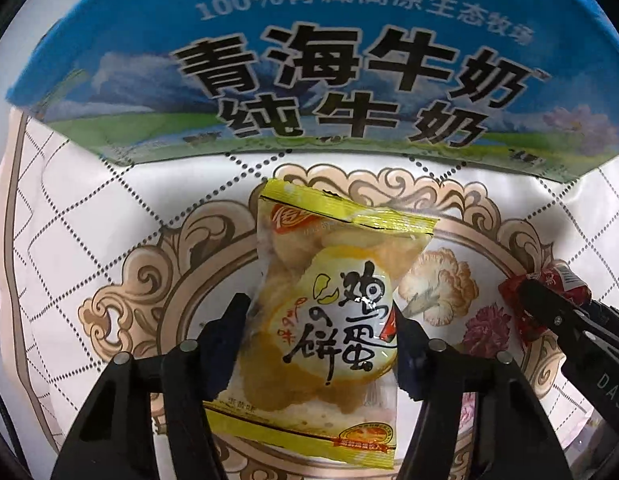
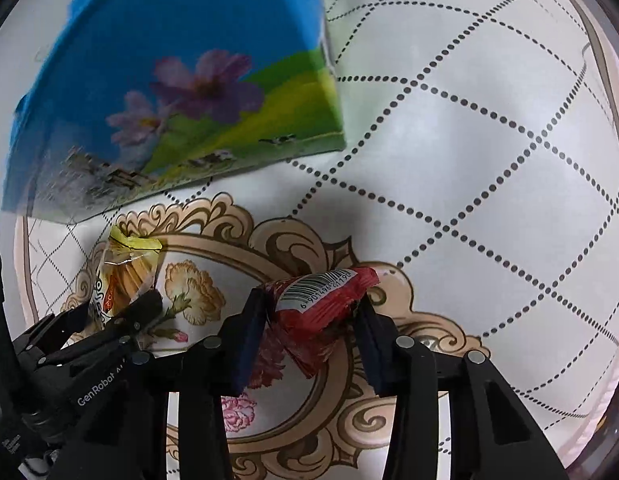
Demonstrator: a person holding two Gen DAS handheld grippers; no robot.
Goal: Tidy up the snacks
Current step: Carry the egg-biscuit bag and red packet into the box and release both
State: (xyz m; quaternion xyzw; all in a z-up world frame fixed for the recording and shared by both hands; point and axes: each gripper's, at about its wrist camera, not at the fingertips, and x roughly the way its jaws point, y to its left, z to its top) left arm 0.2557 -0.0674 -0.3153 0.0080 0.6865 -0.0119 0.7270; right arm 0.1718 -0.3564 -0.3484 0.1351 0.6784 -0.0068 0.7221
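Above the glossy quilted tablecloth (image 2: 489,128), left fingers (image 1: 229,320) pinch a crinkly yellow packet (image 1: 321,312); right fingers (image 2: 253,320) clamp a red foil snack (image 2: 325,300).

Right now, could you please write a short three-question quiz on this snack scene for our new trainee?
1. True or false: the left gripper is shut on the yellow biscuit packet.
2. What does the right gripper hold? A) red snack packet B) spoon C) nothing
3. Fill in: the blue milk carton stands on a ___ tablecloth.

Key: 1 true; 2 A; 3 quilted-pattern white.
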